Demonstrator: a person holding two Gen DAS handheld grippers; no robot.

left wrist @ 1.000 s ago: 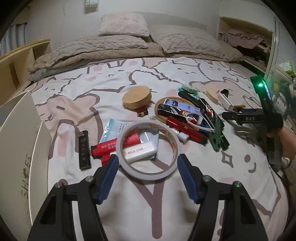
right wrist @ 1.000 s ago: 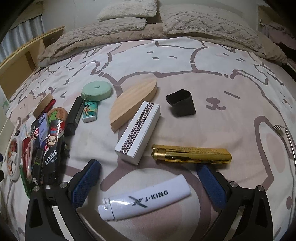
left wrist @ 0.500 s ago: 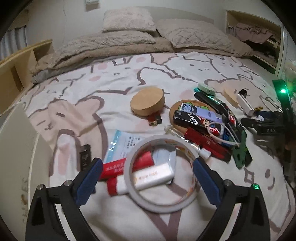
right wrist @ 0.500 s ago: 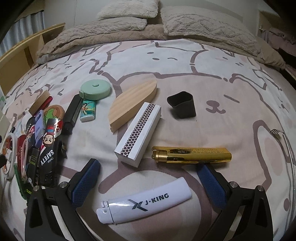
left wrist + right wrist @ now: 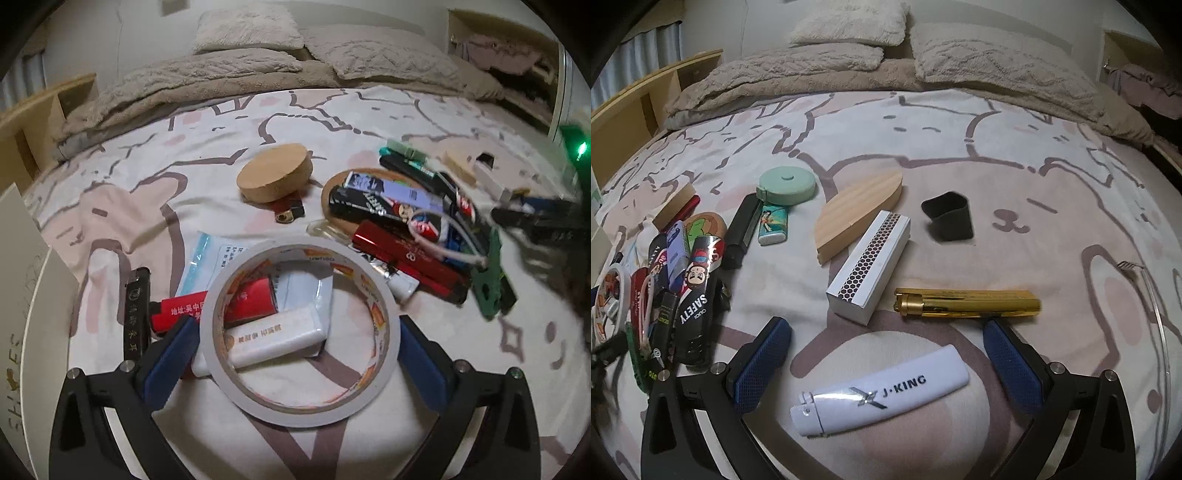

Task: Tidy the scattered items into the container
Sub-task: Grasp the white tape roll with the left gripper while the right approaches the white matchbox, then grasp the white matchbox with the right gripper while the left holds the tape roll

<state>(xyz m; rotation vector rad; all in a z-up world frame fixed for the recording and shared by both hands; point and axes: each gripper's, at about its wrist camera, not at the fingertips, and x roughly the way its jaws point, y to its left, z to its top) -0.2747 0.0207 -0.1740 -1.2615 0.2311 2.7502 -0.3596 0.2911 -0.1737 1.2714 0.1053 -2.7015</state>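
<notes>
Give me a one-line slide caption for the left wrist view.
Left claw, jaws opening, straddles a white tape roll lying over small items on the bedspread.

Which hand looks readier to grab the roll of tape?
Left. Its tool is opening around the tape, pads either side. The right tool is over a white lighter.

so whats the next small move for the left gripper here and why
Probably ease the left gripper a little further down and then close on the tape roll. Its jaws are opening and already straddle the roll, one pad on each side, without pressing it. The roll lies flat on the bedsheet over a white lighter, so a light squeeze across the ring looks like the natural pick.
</notes>
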